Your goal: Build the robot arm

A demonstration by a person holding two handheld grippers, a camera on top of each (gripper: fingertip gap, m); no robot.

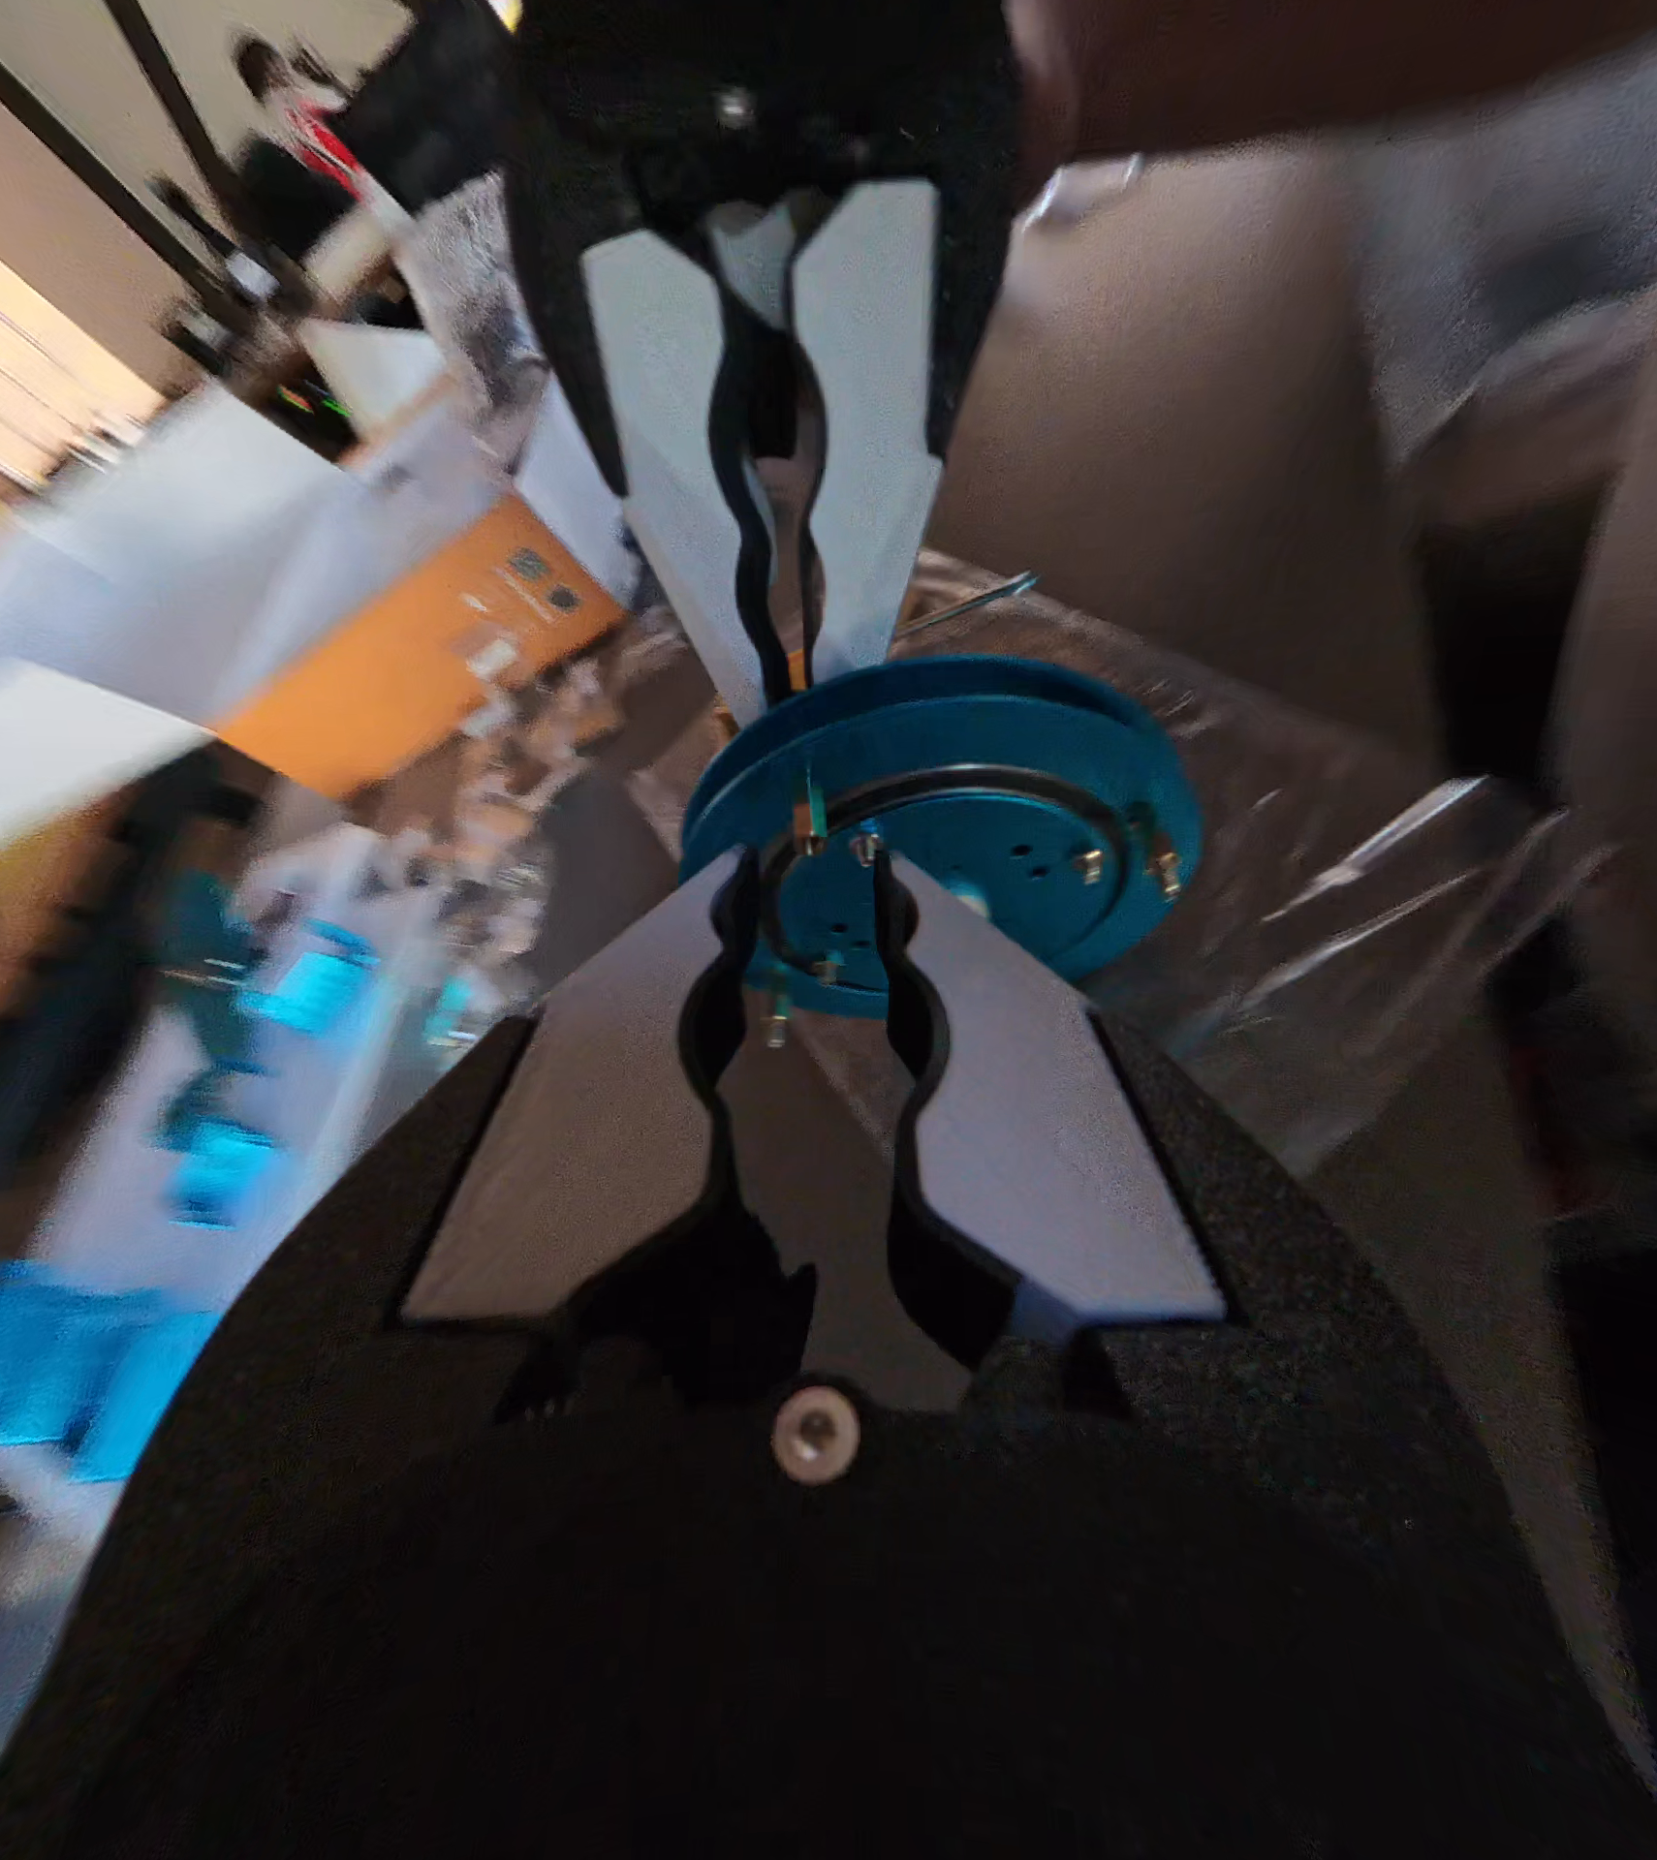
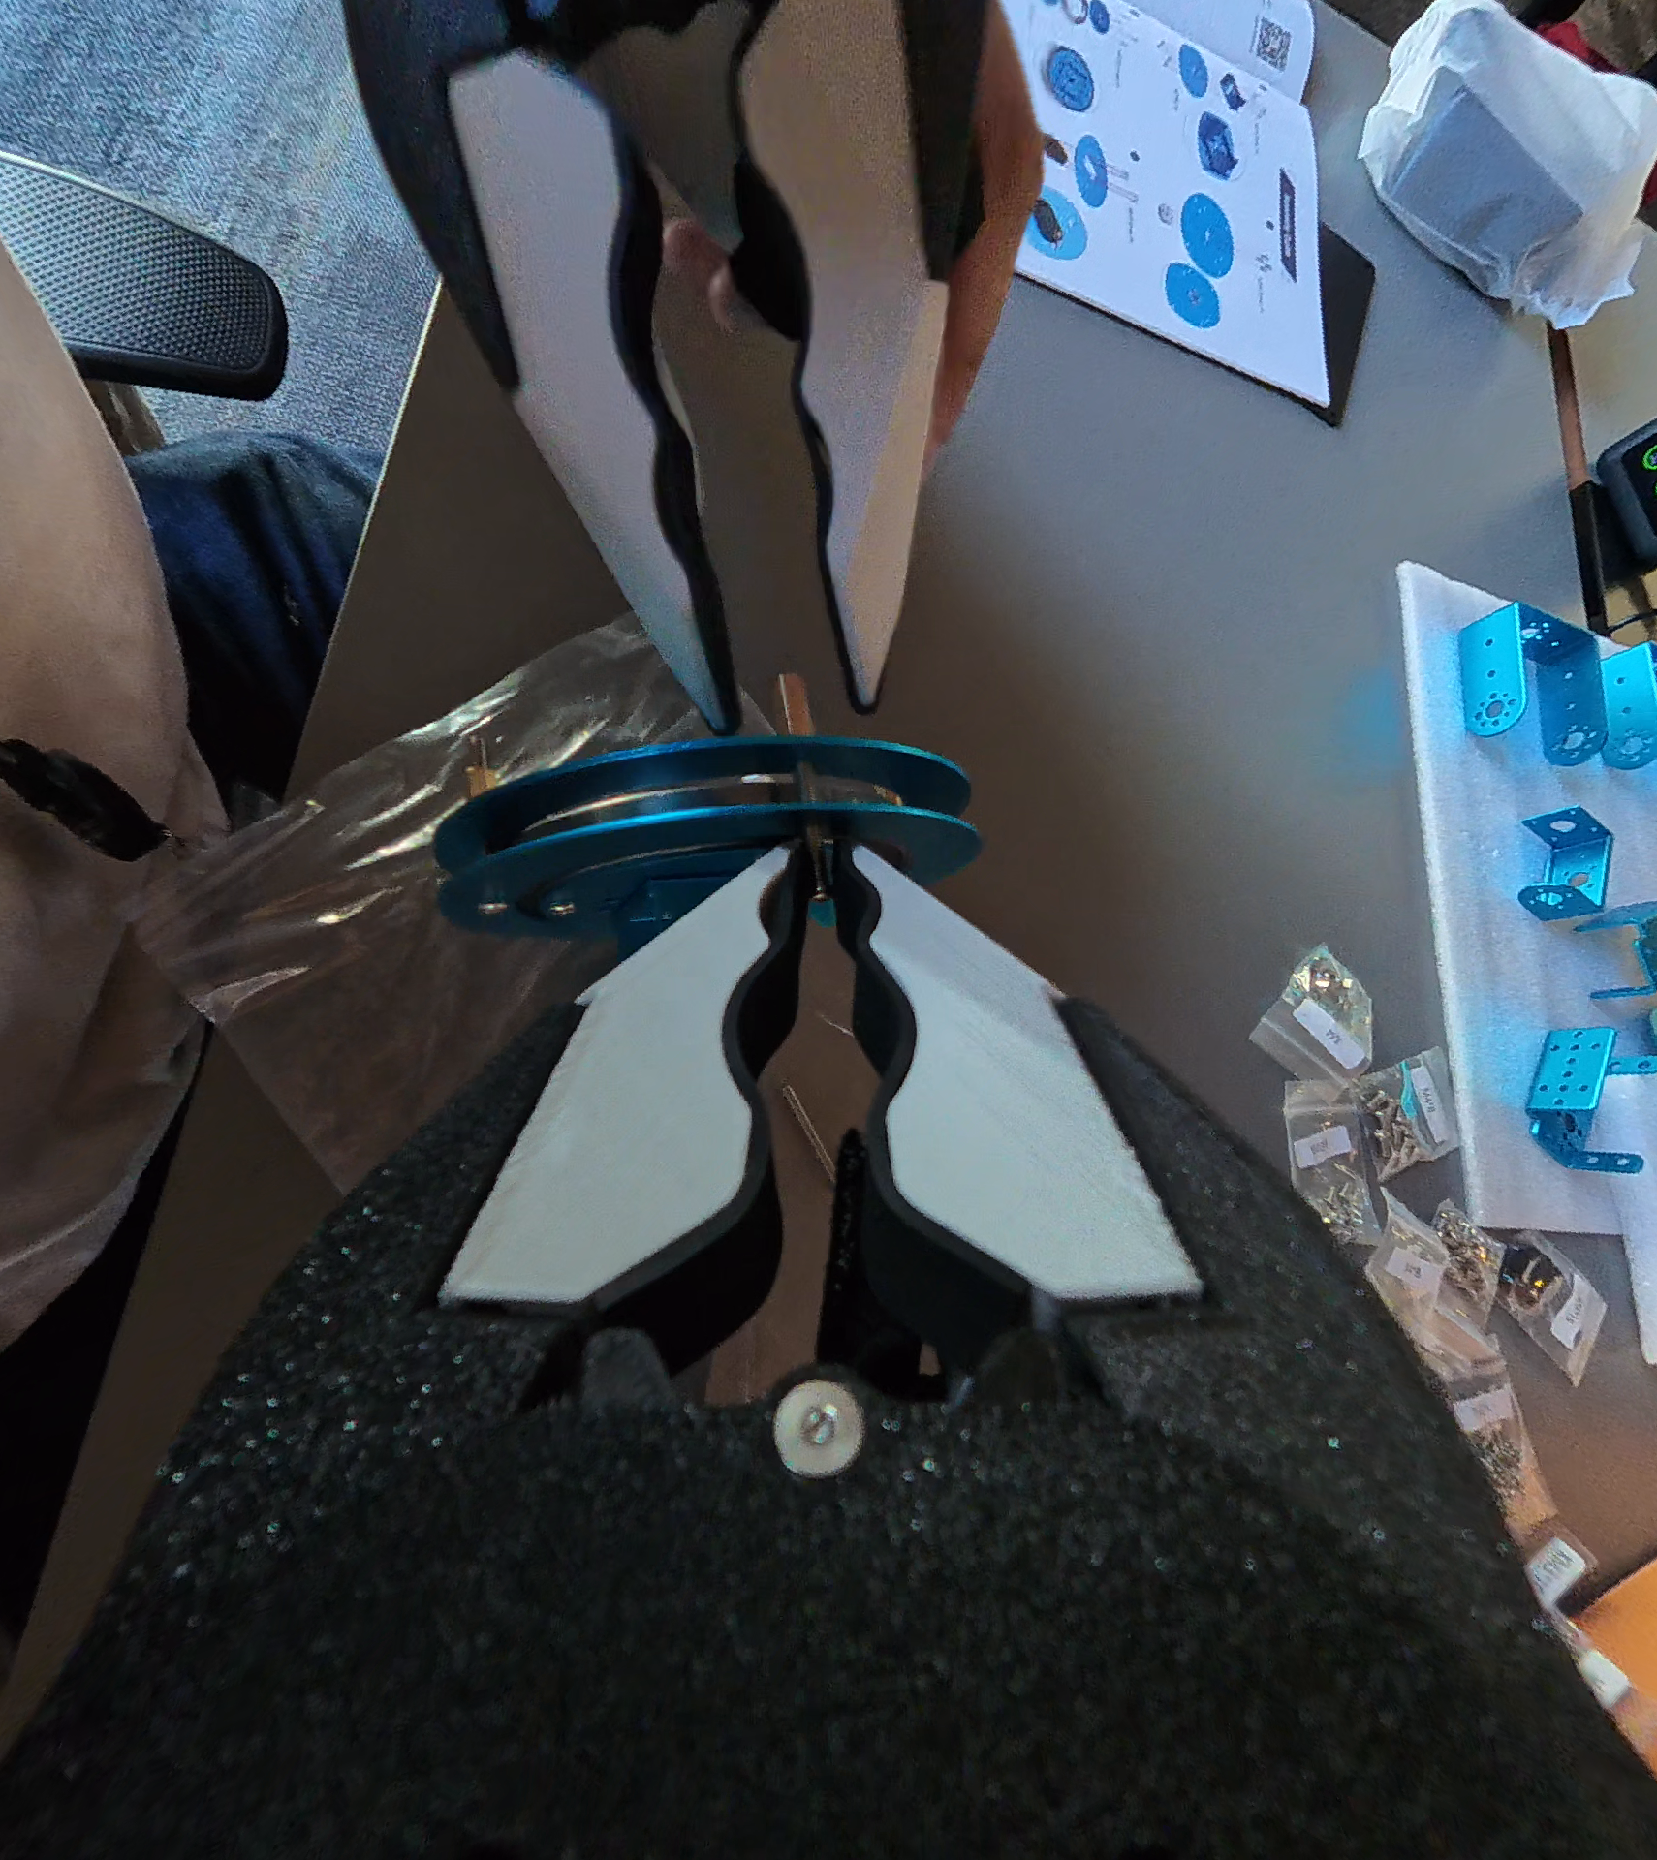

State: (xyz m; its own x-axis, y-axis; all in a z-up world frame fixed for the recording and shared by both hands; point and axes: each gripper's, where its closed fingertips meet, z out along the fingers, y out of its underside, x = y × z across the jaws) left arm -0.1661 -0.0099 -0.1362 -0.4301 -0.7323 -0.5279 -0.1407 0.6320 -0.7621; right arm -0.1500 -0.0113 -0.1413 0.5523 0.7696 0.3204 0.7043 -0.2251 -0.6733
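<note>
So the blue double disc (image 2: 603,805) is up off the table (image 2: 1157,654), hanging over a crinkly clear plastic bag (image 2: 351,906). My two grippers come at it from opposite faces, nose to nose.

My right gripper (image 2: 819,866) is squeezed down to a sliver. It looks clamped on a thin brass post (image 2: 819,856) that pokes out of the disc face nearest it. As far as I can tell, that pinch is the only thing carrying the stack.

My left gripper (image 2: 794,715) is on the far face with its fingers parted a moderate way. A short brass standoff (image 2: 789,694) sits in the gap between them, and I don't see either pad touching it, so the left has hold of nothing.

What matters here is how it all lines up. From the right wrist view the discs are edge-on, one plate just behind the other with a slot between. Both posts stick out square to the plates, so their long axis runs pretty much along the line from one gripper to the other. The standoff sits roughly in line with the post I'm holding. I can't tell if they're one piece going through.

Off to my right, well apart, there's a white foam sheet (image 2: 1449,906) with blue brackets (image 2: 1610,705) on it, and little screw bags (image 2: 1388,1107) beside it. The left wrist view is too smeared to add much.
</note>
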